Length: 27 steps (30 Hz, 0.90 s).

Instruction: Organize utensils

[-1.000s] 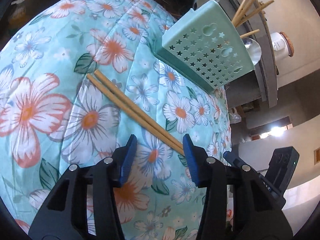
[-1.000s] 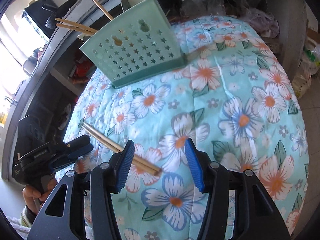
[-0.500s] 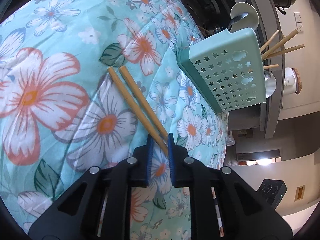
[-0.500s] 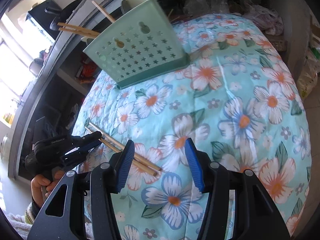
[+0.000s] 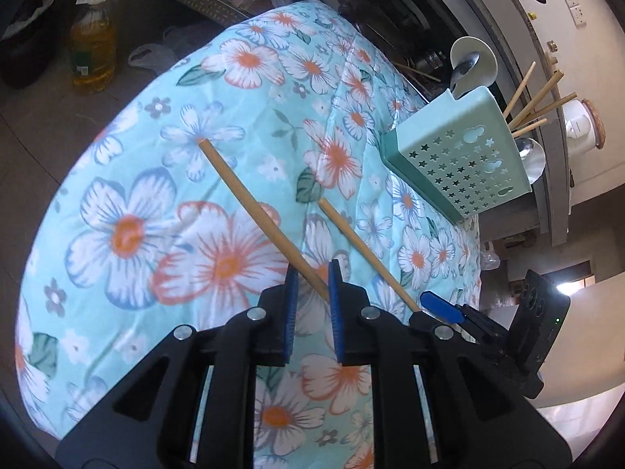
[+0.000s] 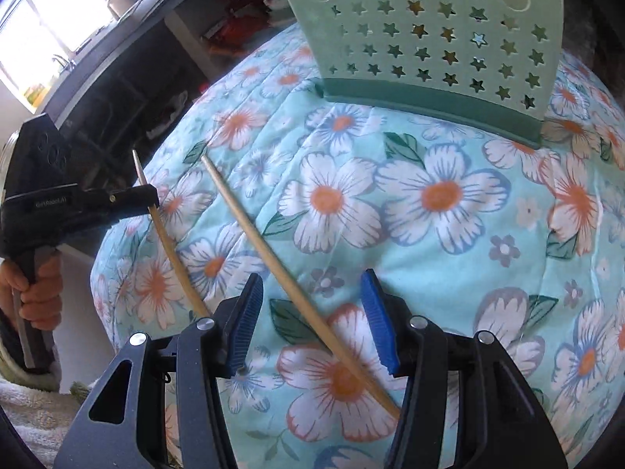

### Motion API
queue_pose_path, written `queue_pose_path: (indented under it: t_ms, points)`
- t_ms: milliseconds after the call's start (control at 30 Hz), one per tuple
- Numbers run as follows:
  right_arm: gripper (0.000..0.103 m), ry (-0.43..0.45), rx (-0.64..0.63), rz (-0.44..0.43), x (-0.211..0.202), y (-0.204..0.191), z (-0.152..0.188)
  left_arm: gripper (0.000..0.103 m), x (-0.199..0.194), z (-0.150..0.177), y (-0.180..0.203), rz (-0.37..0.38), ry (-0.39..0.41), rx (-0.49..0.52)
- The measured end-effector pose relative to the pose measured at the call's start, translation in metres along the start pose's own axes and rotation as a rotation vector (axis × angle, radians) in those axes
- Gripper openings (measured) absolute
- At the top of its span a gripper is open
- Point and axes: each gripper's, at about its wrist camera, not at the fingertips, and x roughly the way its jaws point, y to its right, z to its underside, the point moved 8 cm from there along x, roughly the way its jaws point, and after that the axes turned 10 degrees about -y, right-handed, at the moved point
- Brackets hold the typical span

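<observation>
- The left gripper (image 5: 310, 279) is clamped on one chopstick (image 5: 250, 207); its blue pads pinch the stick near its close end, and the rest runs forward and to the left over the floral cloth (image 5: 129, 179).
- The right gripper (image 6: 310, 314) stands released, jaws apart, with the second chopstick (image 6: 281, 269) lying between them on the cloth and touching neither pad; those jaws have just been narrowing a little.
- The green utensil holder (image 6: 429, 39) stands straight ahead of the right gripper, well beyond the stick's far tip; from the left gripper it sits ahead and to the right, with chopsticks and spoons already in it.
- To do this step well, I judge the right gripper should sink until its pads flank the stick, then close squarely across it rather than along it.
- The stick lies diagonally across the jaws, so rolling the wrist to meet it should prevent a skewed pinch.
- The soft cloth may give, so press lightly.
- Keep the two grippers apart; they are near.
</observation>
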Motion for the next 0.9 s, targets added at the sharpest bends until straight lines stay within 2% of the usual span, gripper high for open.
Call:
queue_pose_path:
  t_ms: [67,167,267,433,567,733,900]
  points:
    - [0.035,0.002,0.004,0.030,-0.001,0.001,0.001,0.014,0.001,-0.005,-0.001,-0.015,-0.013,0.023]
    - [0.021,0.007,0.044,0.028,-0.005,0.009,0.007,0.015,0.008,-0.011,0.003,-0.034,-0.028,0.043]
    - [0.014,0.026,0.097,0.019,-0.013,0.020,0.019,0.015,0.020,-0.019,0.012,-0.045,-0.036,0.061]
    - [0.007,0.068,0.250,-0.003,-0.033,0.046,0.049,0.014,0.039,-0.030,0.028,-0.063,-0.034,0.078]
    - [0.007,0.097,0.362,-0.026,-0.049,0.062,0.072,0.012,0.059,-0.032,0.050,-0.072,-0.049,0.121]
    - [0.007,0.130,0.465,-0.069,-0.063,0.075,0.093,0.005,0.092,-0.013,0.095,-0.137,-0.105,0.311]
    - [0.007,0.123,0.489,-0.068,-0.069,0.076,0.106,0.005,0.096,0.015,0.116,-0.187,-0.129,0.451]
